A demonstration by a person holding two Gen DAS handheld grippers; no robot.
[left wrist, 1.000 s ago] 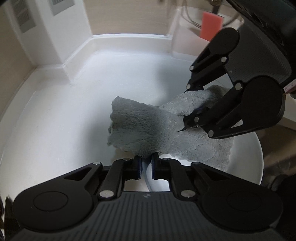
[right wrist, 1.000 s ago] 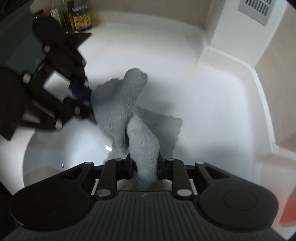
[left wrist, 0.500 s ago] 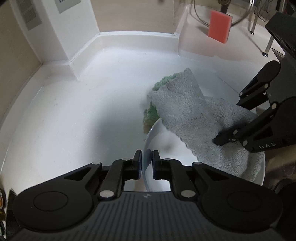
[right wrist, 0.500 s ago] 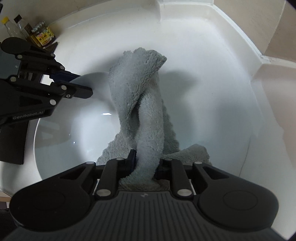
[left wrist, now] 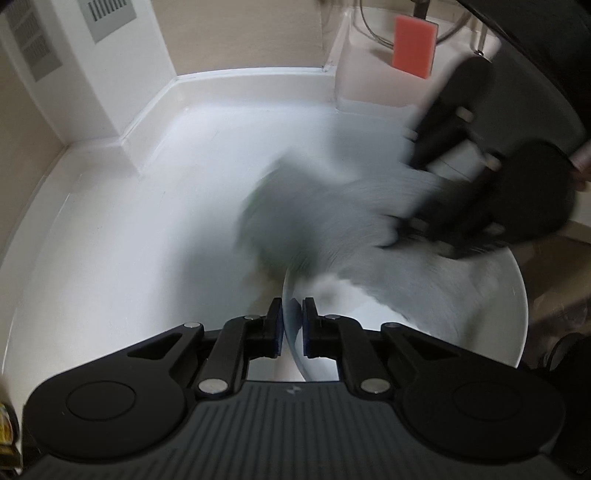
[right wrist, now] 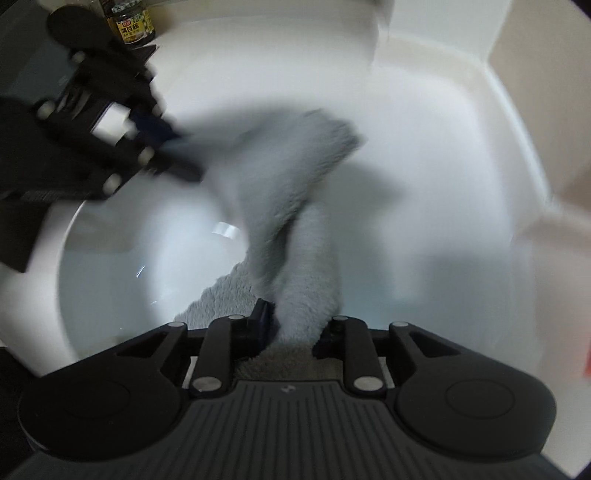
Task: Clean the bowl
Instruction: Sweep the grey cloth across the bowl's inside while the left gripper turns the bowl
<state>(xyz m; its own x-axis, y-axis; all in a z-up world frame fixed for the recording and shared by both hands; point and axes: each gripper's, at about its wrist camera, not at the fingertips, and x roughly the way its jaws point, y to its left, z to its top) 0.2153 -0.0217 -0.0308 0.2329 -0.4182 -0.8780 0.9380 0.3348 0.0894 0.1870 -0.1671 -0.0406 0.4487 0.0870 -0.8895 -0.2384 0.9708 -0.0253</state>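
A white bowl (left wrist: 498,314) (right wrist: 103,266) sits on a white counter. My left gripper (left wrist: 293,310) (right wrist: 173,155) straddles the bowl's near rim, one pad on each side of it, and its jaws are closing. A grey fluffy cloth (left wrist: 332,221) (right wrist: 280,177) lies in the bowl and spills over its far rim, blurred by motion. A greenish underside shows at its left edge. My right gripper (right wrist: 295,317) (left wrist: 404,199) has a thick fold of the cloth between its pads, and its jaws are opening slightly.
The white counter (left wrist: 129,221) has a raised edge and a stepped white wall with a vent (left wrist: 110,14) behind it. A pink sponge (left wrist: 413,44) stands at the back right. A labelled jar (right wrist: 131,24) stands beside a dark surface past the bowl.
The right gripper has swept the cloth across the bowl and now blurs with it. The cloth's free end has swung over the far rim. My left gripper stays on the bowl's rim.
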